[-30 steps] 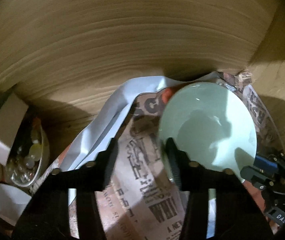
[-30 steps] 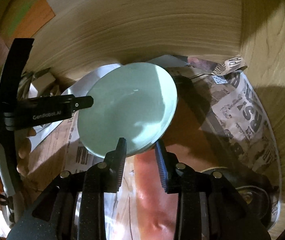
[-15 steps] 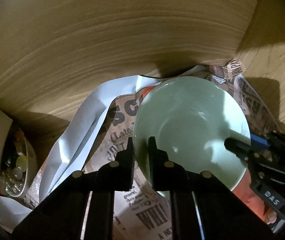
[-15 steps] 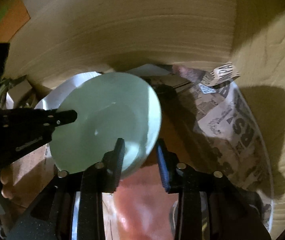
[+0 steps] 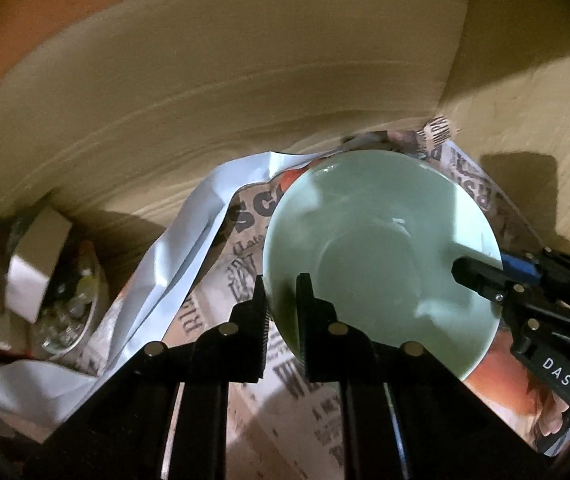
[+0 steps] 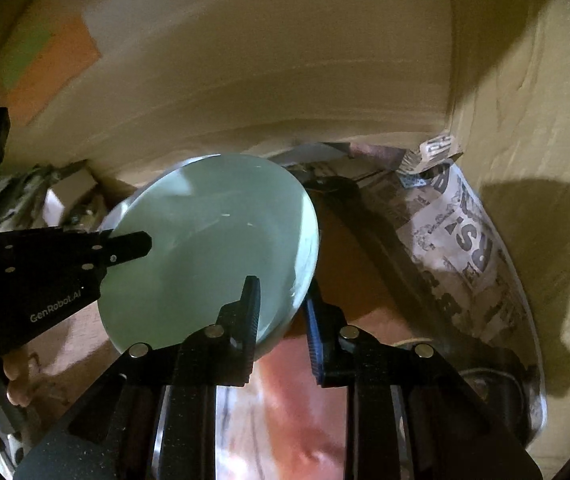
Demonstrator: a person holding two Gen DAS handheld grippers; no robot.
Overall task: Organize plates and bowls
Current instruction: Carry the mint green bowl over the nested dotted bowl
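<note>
A pale green bowl (image 5: 381,256) (image 6: 205,252) hangs tilted over the newspaper-lined shelf, held from two sides. My left gripper (image 5: 282,312) is shut on its near-left rim, one finger inside the bowl and one outside. In the right wrist view the left gripper (image 6: 137,246) comes in from the left. My right gripper (image 6: 283,316) clamps the opposite rim, its jaws still tightening with the rim pressed between the pads. From the left wrist view, the right gripper (image 5: 481,276) reaches in from the right edge.
Newspaper (image 5: 245,248) and a crumpled white sheet (image 5: 181,272) cover the wooden shelf floor. A glass bowl of small items (image 5: 73,312) and a cardboard box (image 5: 37,264) sit at the left. Wooden walls close the back and right. A dark round object (image 6: 489,392) lies at the right front.
My left gripper went from open beside the bowl to shut on its rim. The right jaws narrowed onto the other rim. The bowl has risen and shifted a little.
</note>
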